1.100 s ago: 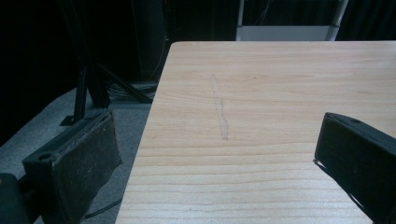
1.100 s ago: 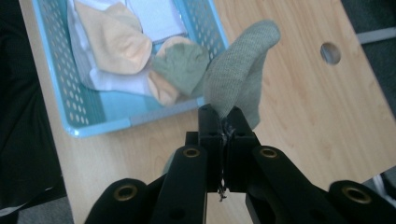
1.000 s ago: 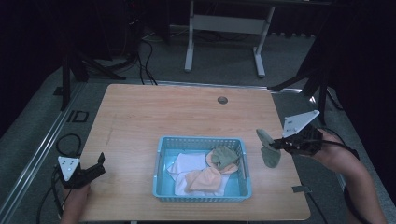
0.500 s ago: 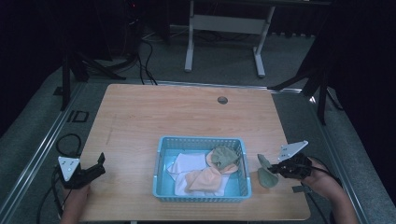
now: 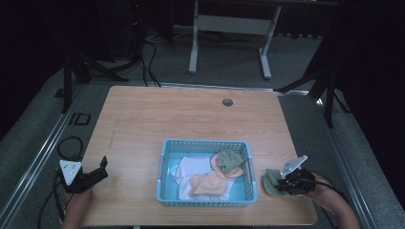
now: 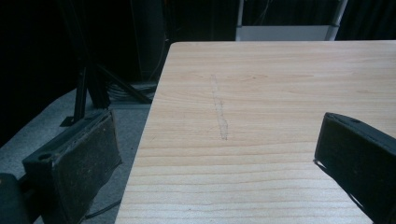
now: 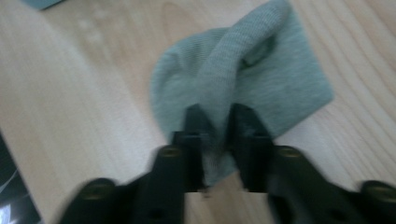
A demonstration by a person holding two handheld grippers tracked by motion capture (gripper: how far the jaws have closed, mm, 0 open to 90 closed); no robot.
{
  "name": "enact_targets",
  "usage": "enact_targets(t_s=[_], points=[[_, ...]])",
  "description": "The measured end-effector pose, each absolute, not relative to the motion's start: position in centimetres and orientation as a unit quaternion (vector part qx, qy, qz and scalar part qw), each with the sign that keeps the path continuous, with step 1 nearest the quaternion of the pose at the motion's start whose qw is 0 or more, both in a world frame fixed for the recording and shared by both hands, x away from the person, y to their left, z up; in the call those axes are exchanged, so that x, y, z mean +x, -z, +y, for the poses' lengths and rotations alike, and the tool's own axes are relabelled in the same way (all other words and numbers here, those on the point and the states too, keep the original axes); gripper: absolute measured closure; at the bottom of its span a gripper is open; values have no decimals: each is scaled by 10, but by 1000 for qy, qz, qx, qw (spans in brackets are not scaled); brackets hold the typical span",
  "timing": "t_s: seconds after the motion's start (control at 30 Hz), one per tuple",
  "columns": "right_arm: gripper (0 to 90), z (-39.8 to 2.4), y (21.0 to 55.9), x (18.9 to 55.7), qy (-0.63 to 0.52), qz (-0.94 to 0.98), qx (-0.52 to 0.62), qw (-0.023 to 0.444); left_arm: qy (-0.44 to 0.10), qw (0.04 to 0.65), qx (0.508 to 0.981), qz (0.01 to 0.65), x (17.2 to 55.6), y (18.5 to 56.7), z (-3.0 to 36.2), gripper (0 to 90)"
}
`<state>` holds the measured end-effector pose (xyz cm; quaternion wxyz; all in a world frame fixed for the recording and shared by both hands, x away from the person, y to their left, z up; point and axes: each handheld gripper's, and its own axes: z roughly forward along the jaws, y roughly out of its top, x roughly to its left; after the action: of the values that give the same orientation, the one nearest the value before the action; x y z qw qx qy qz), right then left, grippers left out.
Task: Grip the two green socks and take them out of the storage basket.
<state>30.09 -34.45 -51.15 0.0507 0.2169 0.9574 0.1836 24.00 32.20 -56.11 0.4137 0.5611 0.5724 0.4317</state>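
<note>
1. Tabletop (image 5: pixel 157 114): the right gripper (image 5: pixel 282 183) has come down from above the right edge to the near right corner, and the green sock (image 5: pixel 271 182) it carried now lies flat on the wood just right of the basket (image 5: pixel 207 200).
2. Its jaws have just been opening; they stand narrowly apart with a fold of sock (image 7: pixel 243 79) between them. Judgement: release is under way.
3. The basket holds white, orange and green cloths (image 5: pixel 210 174); likely next.
4. Left gripper (image 5: pixel 90 175): wide, empty, near left corner. Nothing obstructs.
</note>
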Motion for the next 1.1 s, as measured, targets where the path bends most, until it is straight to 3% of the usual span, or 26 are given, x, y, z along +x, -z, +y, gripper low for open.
enact_targets(t_s=[0.17,0.4,0.67,1.1], points=[[605,-339,487,303,-189,958,211,51,-432,414,561,572,240,561,322,5],[556,-328,447,316,-210,957,191,67,-431,414,561,573,240,561,322,4],[542,-303,427,334,-207,962,164,65,-431,415,560,573,240,561,322,4],[543,-254,423,352,-210,969,117,54,-430,415,561,572,240,561,323,4]])
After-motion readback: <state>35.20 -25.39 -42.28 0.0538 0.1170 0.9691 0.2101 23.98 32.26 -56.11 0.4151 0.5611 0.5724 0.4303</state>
